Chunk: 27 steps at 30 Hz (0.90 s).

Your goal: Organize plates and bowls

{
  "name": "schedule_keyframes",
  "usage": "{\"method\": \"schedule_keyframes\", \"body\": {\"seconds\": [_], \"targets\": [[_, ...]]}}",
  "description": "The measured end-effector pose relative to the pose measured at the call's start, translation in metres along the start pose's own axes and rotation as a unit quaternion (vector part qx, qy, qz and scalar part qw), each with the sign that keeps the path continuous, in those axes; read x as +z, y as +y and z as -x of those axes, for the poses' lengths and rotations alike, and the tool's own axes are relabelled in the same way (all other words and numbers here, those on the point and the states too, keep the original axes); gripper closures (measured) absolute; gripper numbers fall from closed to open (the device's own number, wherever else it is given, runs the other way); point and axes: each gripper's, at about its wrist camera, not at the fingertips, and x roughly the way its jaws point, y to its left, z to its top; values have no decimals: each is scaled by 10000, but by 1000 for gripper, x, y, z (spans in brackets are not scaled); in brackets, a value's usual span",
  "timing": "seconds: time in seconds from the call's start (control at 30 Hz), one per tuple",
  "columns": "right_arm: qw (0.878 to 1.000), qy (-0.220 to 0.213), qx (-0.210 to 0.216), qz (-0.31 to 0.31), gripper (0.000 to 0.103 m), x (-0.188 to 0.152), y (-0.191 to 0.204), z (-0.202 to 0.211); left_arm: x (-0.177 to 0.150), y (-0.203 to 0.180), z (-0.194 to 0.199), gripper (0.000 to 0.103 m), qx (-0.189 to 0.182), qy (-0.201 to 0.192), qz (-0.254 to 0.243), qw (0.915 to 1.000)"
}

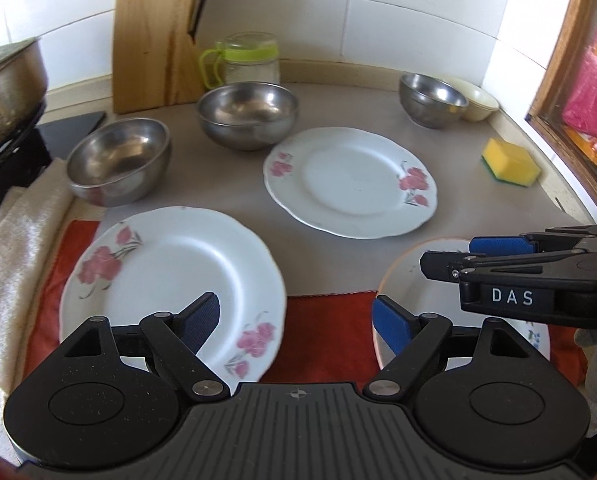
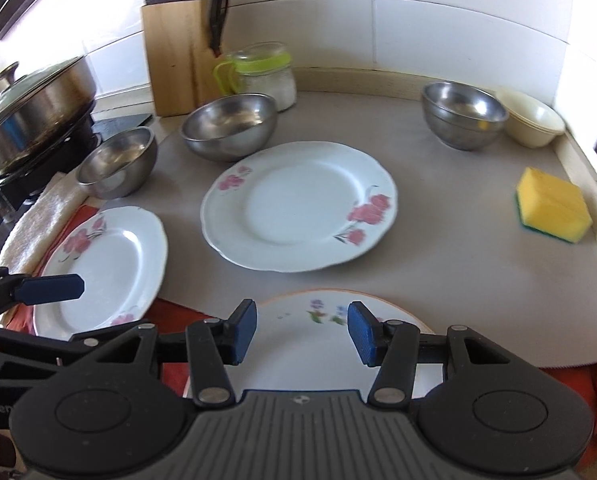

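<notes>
The left gripper hangs above the near edge of the counter with its jaws spread wide and nothing between them. One blue pad sits over the rim of the pink-flowered plate on the left, though whether it touches the rim cannot be told; the other hangs beside the orange-rimmed plate. The right gripper stands partly open, its pads hovering above that same orange-rimmed plate with the little blue and green flower print, gripping nothing.

Both near plates lie partly on a red cloth at the front of the grey counter. A second pink-flowered plate lies flat and bare in the middle of the counter, apart from the others.

Behind it stand three steel bowls, all of them empty: one at the left next to a folded white towel, a larger one in front of the wooden knife block, and one at the far right touching a cream bowl, which also shows nothing inside. A glass jar with a green lid band holds something white and stands beside the knife block. A yellow sponge lies at the right edge, and a lidded steel pot sits on the stove at the far left.
</notes>
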Motion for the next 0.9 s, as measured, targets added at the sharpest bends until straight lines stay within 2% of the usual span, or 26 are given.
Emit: {"method": "schedule_keyframes", "body": {"seconds": [0.5, 0.9], "targets": [[9974, 122, 432, 559, 50, 15, 42, -22, -3, 33, 8, 14, 470, -77, 429, 9979], [9901, 544, 1020, 795, 50, 20, 70, -60, -6, 81, -5, 15, 1015, 201, 821, 9912]]}}
